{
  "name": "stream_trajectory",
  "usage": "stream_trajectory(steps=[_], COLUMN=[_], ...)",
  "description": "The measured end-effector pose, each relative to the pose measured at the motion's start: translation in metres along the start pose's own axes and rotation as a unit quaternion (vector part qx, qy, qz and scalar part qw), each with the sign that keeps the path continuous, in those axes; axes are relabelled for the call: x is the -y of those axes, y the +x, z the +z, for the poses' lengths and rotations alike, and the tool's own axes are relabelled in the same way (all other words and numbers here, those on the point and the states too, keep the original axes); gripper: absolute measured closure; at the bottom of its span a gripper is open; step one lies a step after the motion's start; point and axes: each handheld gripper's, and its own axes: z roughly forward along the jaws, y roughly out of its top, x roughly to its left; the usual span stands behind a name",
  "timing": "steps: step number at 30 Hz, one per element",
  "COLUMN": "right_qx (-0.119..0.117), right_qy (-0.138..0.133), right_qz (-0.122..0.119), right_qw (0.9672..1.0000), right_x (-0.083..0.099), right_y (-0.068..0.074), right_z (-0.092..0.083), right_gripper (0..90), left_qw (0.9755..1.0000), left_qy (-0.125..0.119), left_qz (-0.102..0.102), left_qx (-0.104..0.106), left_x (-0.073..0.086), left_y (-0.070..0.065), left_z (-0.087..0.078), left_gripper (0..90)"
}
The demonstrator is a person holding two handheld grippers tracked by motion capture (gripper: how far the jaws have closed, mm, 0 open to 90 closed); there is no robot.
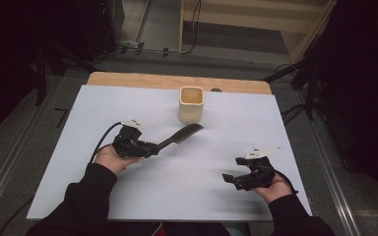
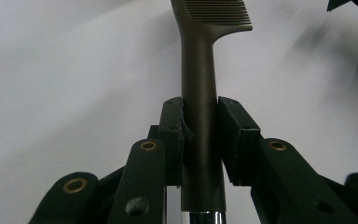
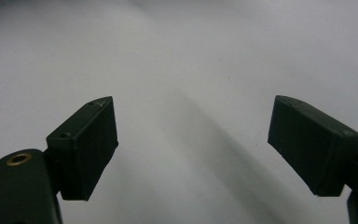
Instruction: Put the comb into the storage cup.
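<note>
A: From the high view, the left gripper is pinching a dark comb by its handle, and the toothed end is reaching out toward the cream cup standing farther back on the white table. The comb's tip is lying just beside the cup's base, still lower than its rim.

B: And the right gripper?

A: It is sitting well apart, near the right front of the table, jaws spread with nothing between them.

B: What is worrying you?

A: If the comb is meant for the cup, a low approach is likely to knock the cup over, since the tip is pointing at its wall and not its mouth.

B: The left gripper view is showing the grip closely.

A: Yes, the left gripper is pressing both pads on the comb along the lower handle, with the teeth far beyond the jaws. With that long overhang, the comb could be pivoting in the grip if the tip is bumping anything.

B: And the right gripper view?

A: The right gripper is standing wide open over bare table, so it is giving no support should the cup be tipping.
</note>
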Motion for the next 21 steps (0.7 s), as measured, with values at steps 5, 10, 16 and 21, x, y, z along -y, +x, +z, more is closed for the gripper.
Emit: stream_trajectory(steps=[5, 10, 16, 21], right_qx=[0.004, 0.004, 0.002, -0.005], right_qy=[-0.002, -0.005, -0.008, -0.012], right_qz=[0.0, 0.017, 0.021, 0.02], right_qw=[1.0, 0.9998, 0.9997, 0.9997], right_x=[0.0, -0.001, -0.001, -0.002], right_y=[0.0, -0.001, 0.0, 0.001], right_z=[0.0, 0.0, -0.001, -0.001], right_gripper=[14.0, 14.0, 14.0, 14.0], left_qw=[0.9999, 0.9995, 0.9987, 0.9982], left_qy=[-0.009, -0.017, -0.037, -0.047], left_qz=[-0.009, -0.014, -0.026, -0.026], left_qx=[0.01, 0.021, 0.025, 0.027], left_x=[-0.003, -0.007, -0.013, -0.018], left_y=[-0.005, -0.009, -0.012, -0.019], left_z=[0.003, 0.007, 0.009, 0.013], left_gripper=[72.9, 72.9, 72.9, 72.9])
